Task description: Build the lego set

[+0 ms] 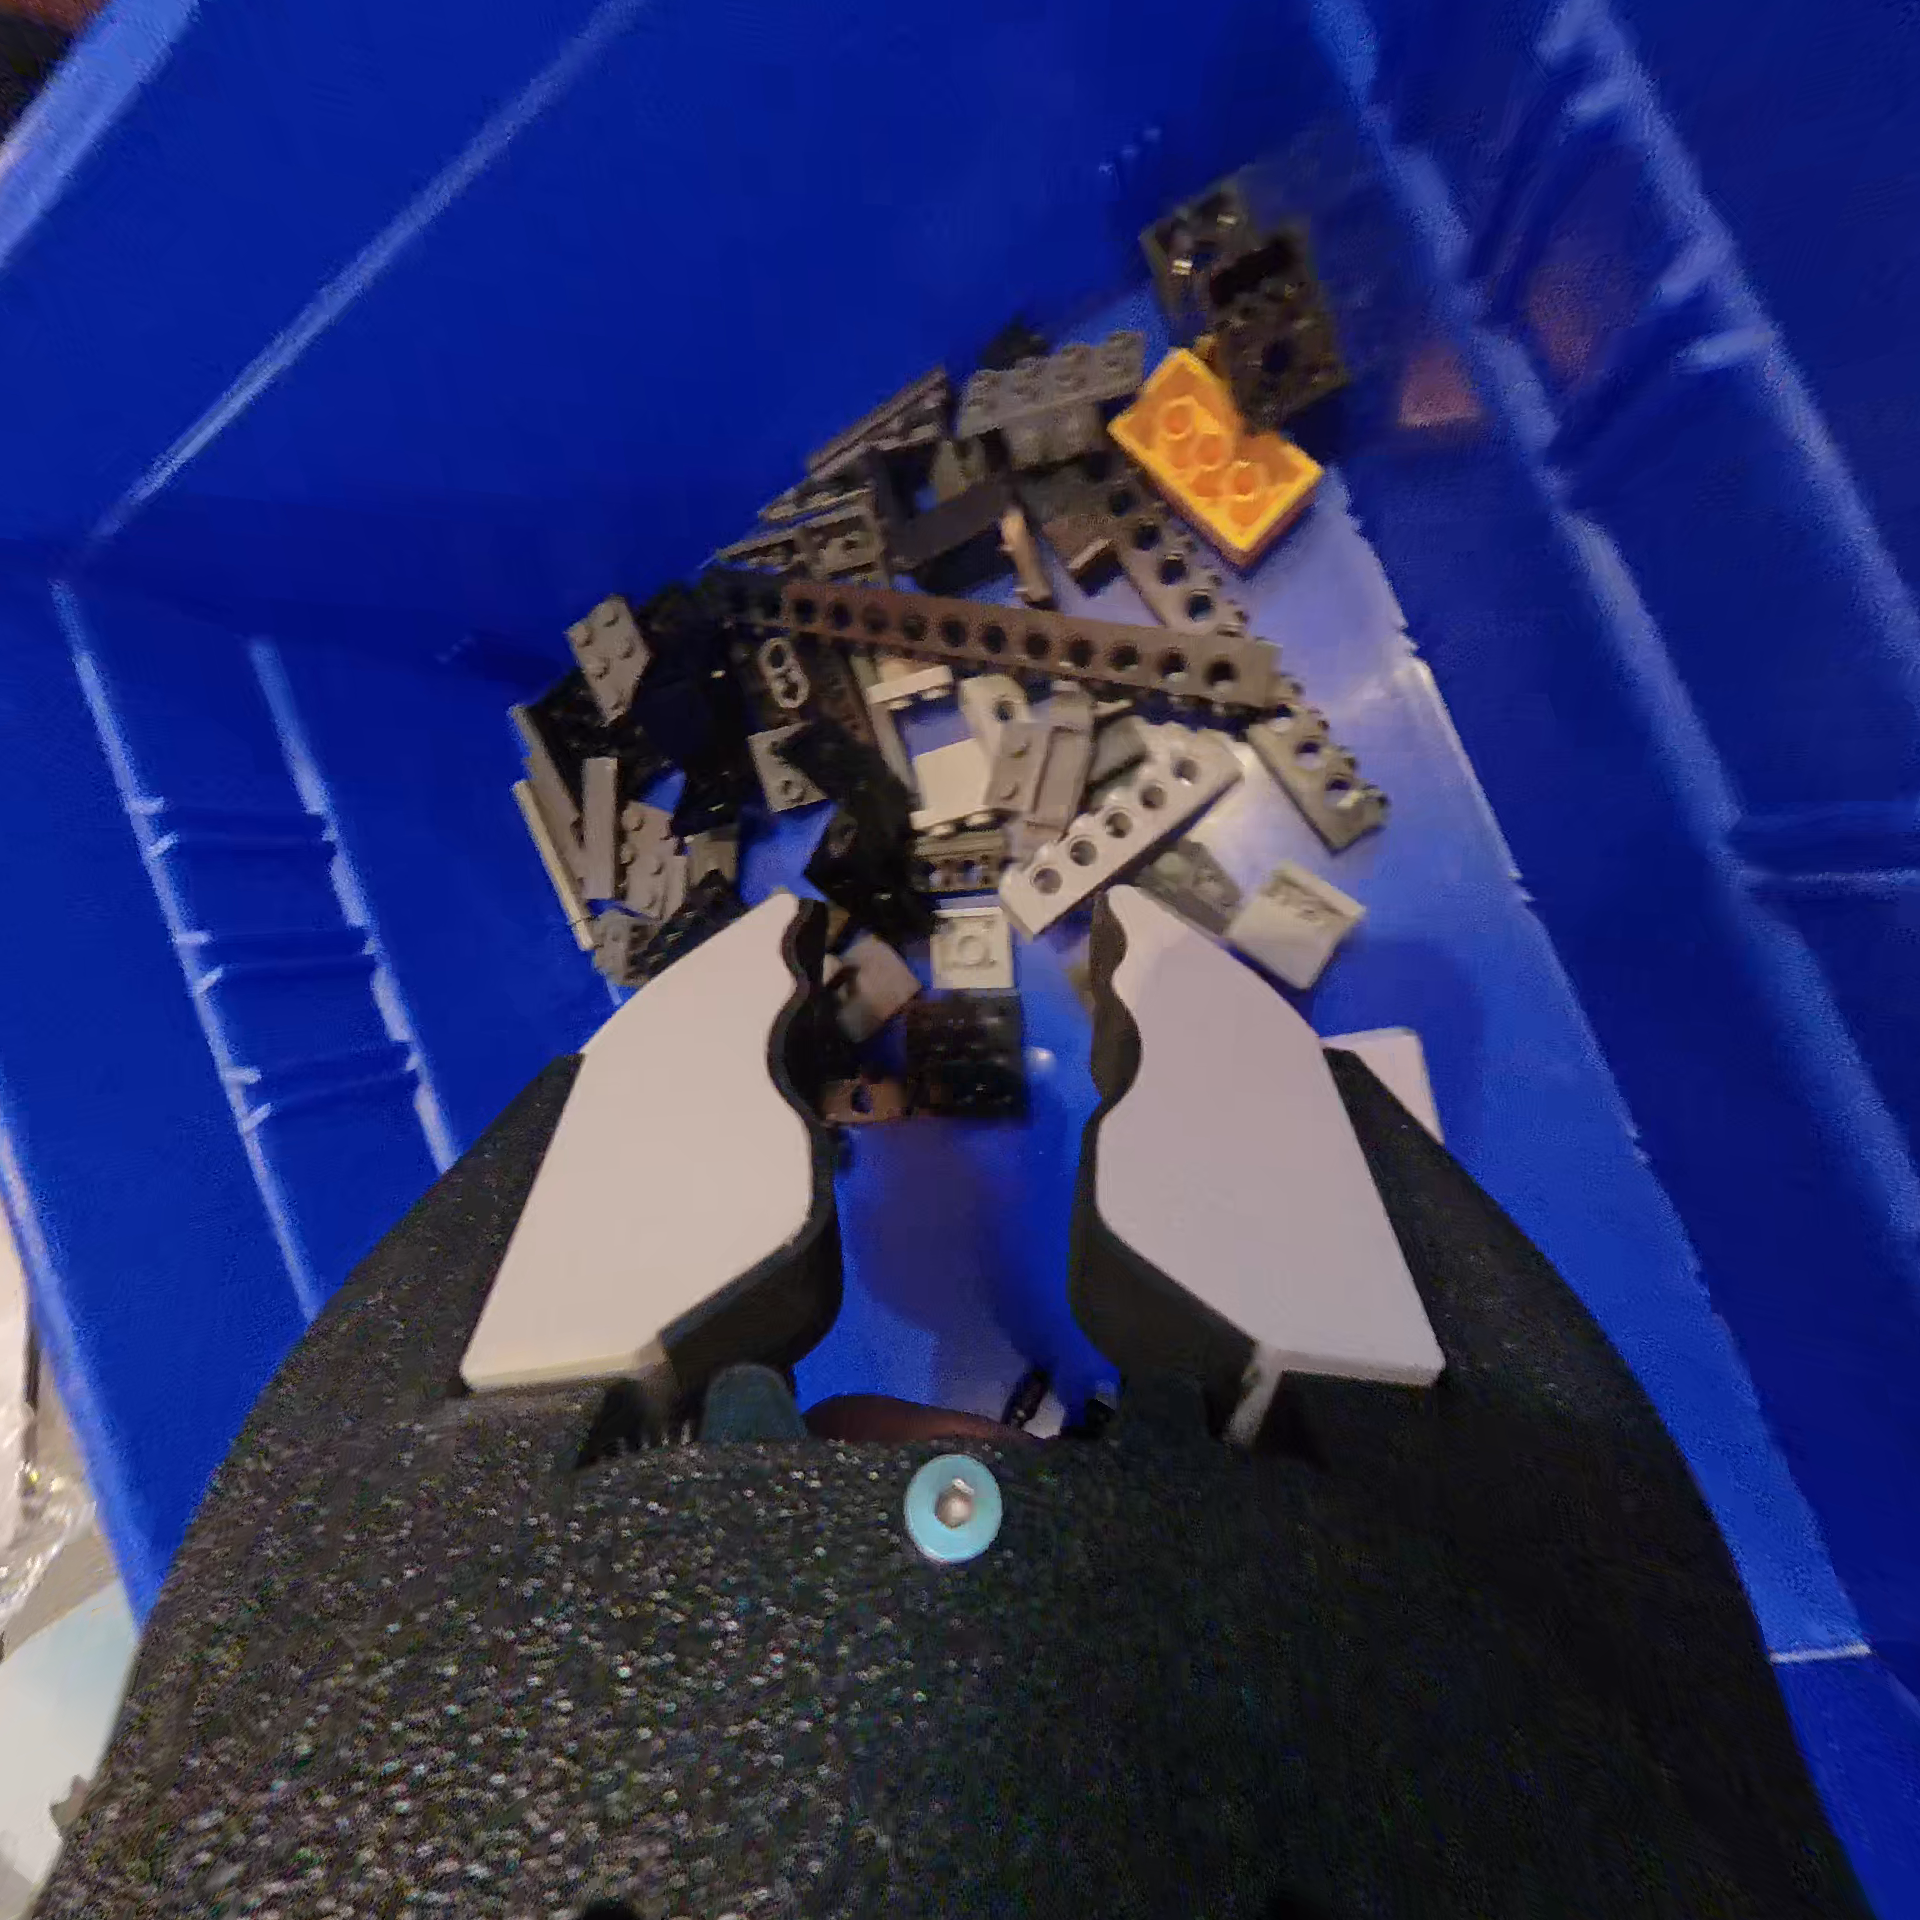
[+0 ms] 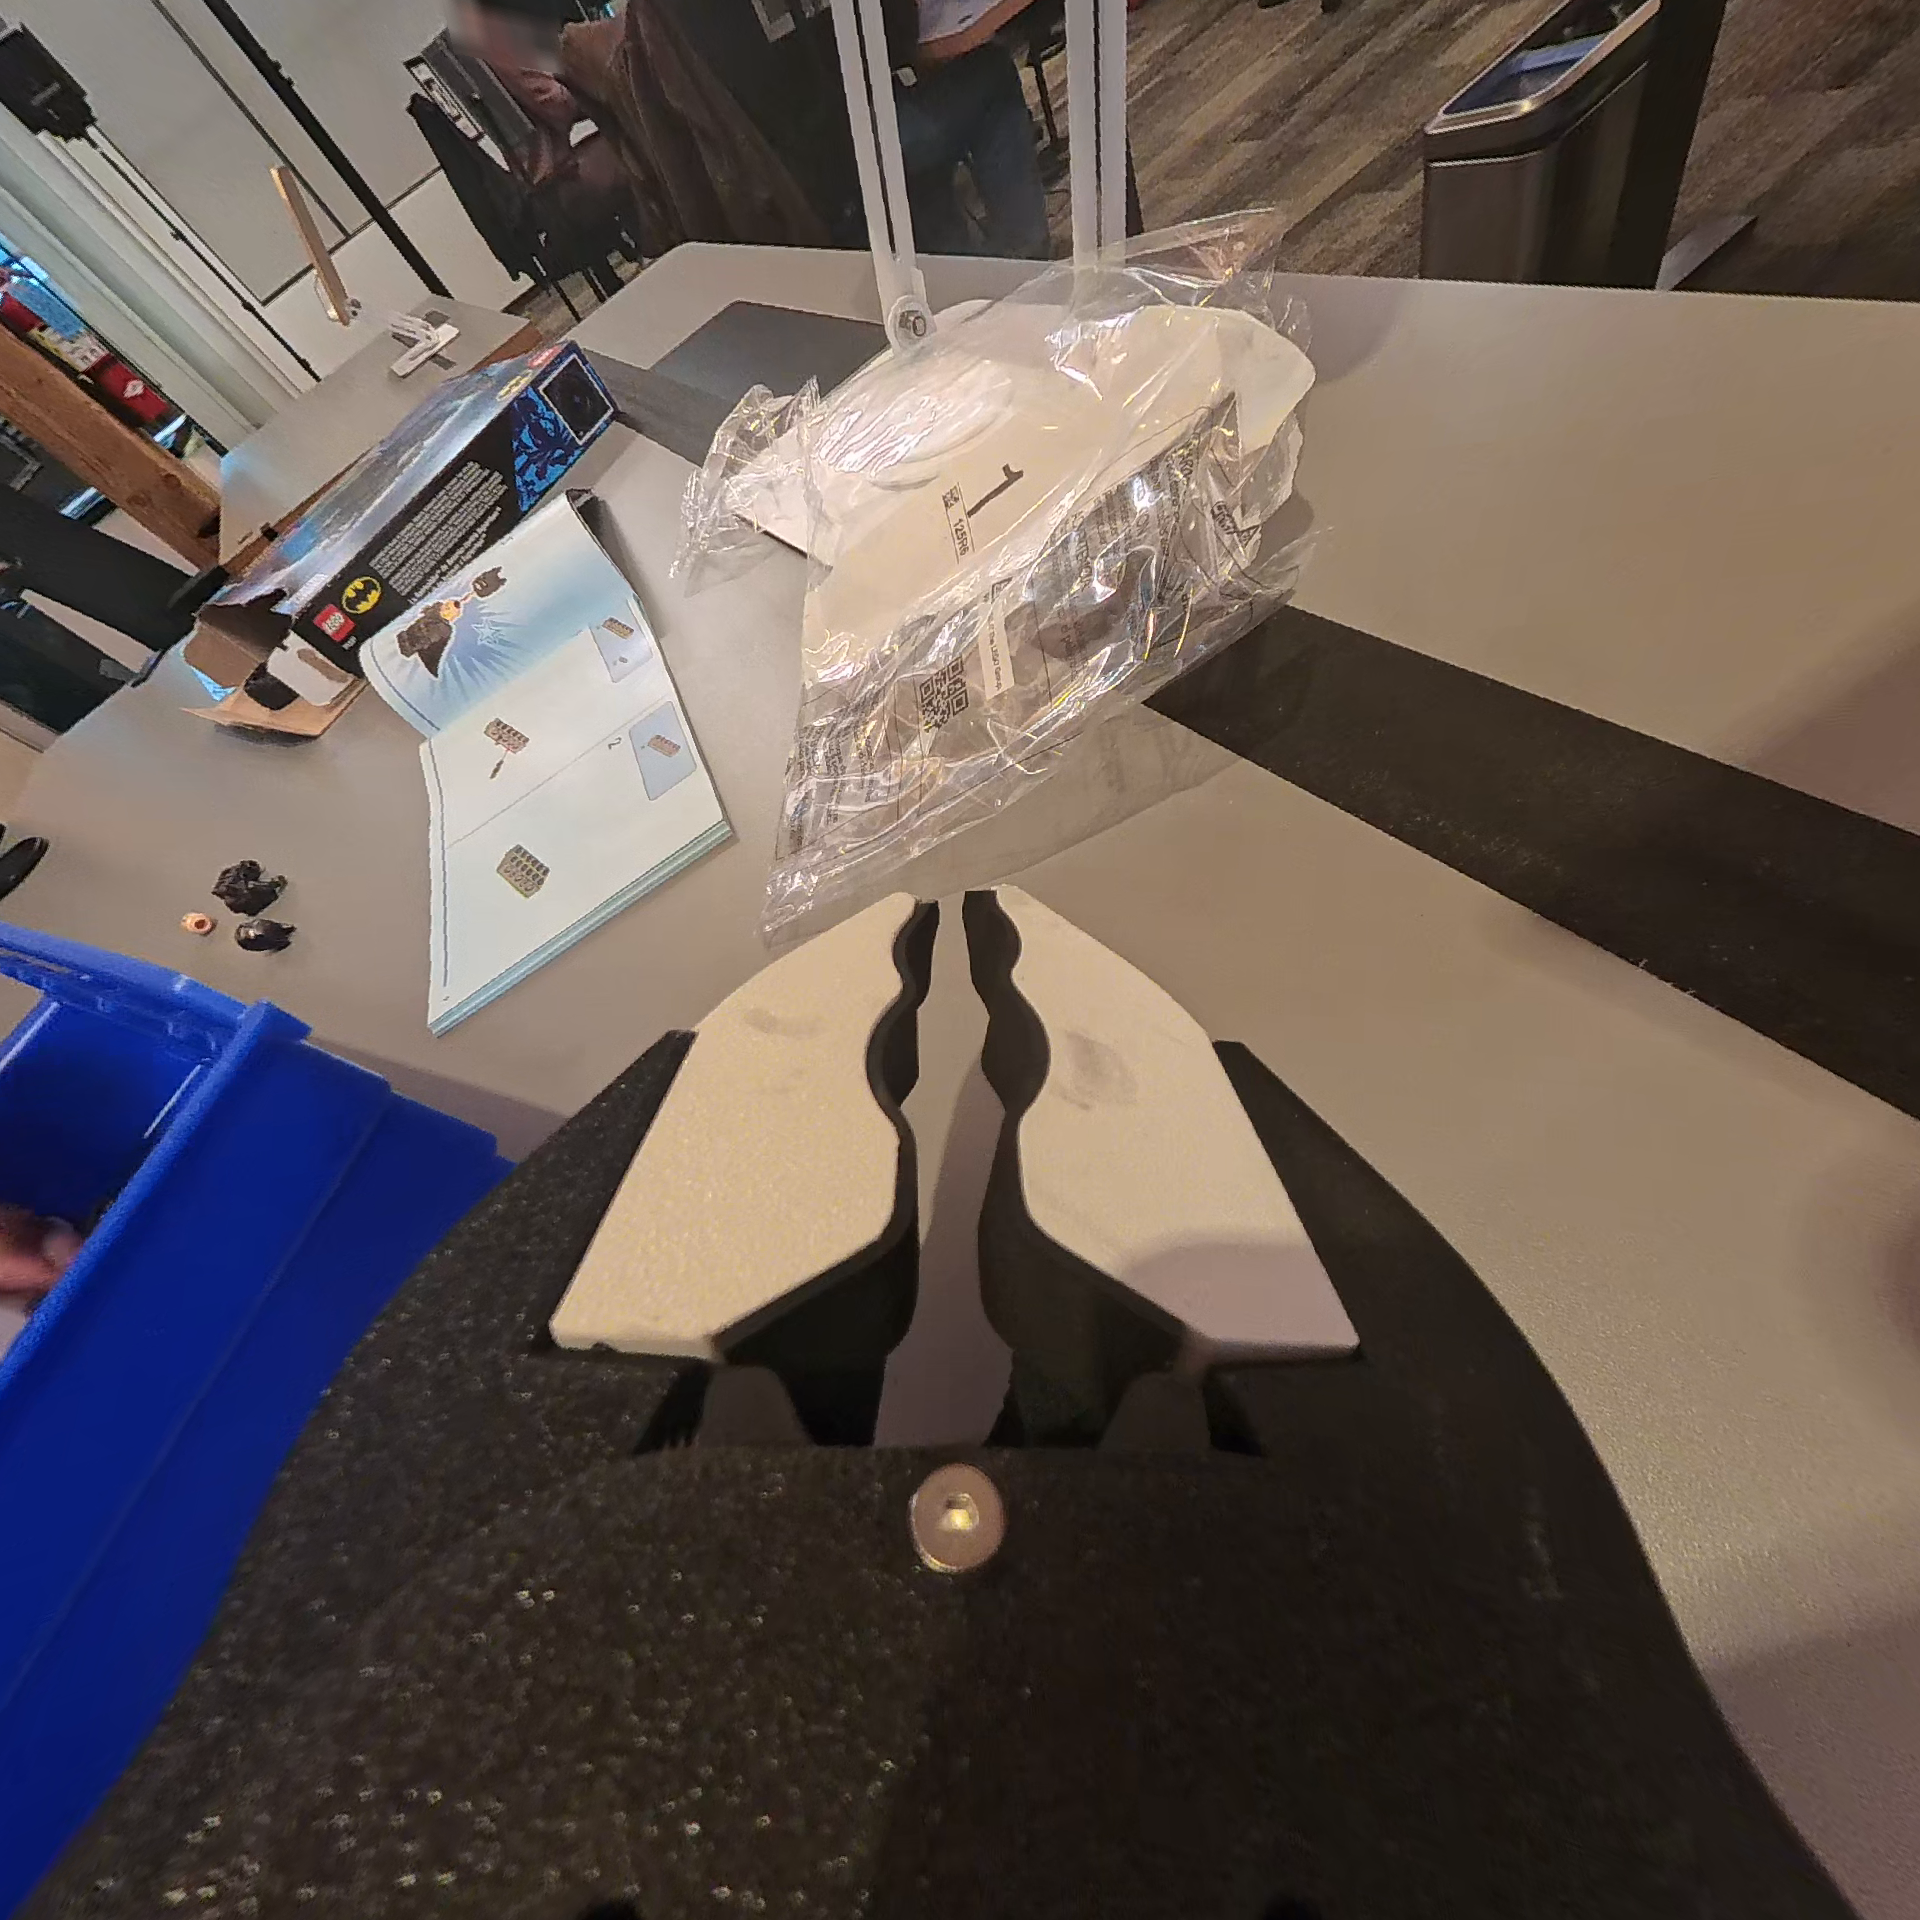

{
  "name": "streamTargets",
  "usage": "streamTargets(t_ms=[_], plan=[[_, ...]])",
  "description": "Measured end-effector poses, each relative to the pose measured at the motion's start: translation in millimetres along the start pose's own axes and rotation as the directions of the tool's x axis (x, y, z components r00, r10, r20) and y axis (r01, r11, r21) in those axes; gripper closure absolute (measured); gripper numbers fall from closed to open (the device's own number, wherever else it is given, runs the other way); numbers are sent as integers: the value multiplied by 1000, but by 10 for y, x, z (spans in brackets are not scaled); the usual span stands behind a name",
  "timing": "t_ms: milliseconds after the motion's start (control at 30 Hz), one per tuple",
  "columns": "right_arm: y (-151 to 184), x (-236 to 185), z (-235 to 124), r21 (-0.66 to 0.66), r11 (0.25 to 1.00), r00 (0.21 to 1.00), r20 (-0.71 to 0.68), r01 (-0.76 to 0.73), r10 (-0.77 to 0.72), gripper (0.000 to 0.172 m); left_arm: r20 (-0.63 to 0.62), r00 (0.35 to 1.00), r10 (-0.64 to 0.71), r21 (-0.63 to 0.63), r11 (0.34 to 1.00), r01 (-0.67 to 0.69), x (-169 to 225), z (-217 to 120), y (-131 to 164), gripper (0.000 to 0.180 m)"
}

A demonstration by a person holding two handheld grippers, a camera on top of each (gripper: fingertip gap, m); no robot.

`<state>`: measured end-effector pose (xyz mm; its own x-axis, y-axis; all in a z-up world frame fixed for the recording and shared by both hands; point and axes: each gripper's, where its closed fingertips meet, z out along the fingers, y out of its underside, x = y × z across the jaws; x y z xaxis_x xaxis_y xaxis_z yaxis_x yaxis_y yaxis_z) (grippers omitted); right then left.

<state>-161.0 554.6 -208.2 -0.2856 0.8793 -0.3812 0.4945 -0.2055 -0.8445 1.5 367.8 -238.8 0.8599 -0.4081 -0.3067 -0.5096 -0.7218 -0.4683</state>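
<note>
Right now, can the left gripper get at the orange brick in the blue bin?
Probably yes. The left gripper, jaws open and empty, is already inside the blue bin. The orange brick lies face-up beyond the grey pile, with only a black piece overlapping one corner.

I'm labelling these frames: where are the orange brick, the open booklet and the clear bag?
orange brick [image 1: 1210,457], left wrist view, studded top.
open booklet [image 2: 566,790], right wrist view, open page.
clear bag [image 2: 997,623], right wrist view, crinkled middle.

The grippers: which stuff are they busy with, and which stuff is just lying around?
Busy with:
- left gripper, open over the brick pile in the blue bin
- right gripper, pinching the clear plastic bag

Lying around:
- open booklet
- box
- small loose pieces
</note>
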Motion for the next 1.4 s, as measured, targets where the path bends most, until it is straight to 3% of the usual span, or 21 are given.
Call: streamTargets(t_ms=[133, 333, 467, 667, 1000, 1200, 1400], plan=[[2, -1, 2, -2, 1000, 1000, -1, 1, -1, 165, 29, 997, -73, 52, 996, 71, -173, -46, -108, 131], [3, -1, 3, -2, 1000, 1000, -2, 3, -3, 165, -155, 985, -73, 145, 985, 96, 37, 5, -489, 131], [2, -1, 2, -1, 1000, 1000, -1, 2, -2, 165, -193, 980, -36, 135, 989, 63, 102, 149, -623, 131], [1, -3, 2, -1, 1000, 1000, 3, 0, 0, 165, -137, 990, -15, 74, 997, 25, 46, 393, -562, 129], [2, -5, 3, -2, 1000, 1000, 1, 2, -2, 165, -24, 996, -82, 67, 994, 83, -263, 283, -439, 134], [2, -5, 3, -3, 1000, 1000, 0, 3, -3, 165, -180, 983, -30, 156, 986, 59, 82, 254, -667, 133], [2, -5, 3, -2, 1000, 1000, 1, 2, -2, 165, -240, 971, 17, 174, 984, 26, 251, 341, -750, 136]])
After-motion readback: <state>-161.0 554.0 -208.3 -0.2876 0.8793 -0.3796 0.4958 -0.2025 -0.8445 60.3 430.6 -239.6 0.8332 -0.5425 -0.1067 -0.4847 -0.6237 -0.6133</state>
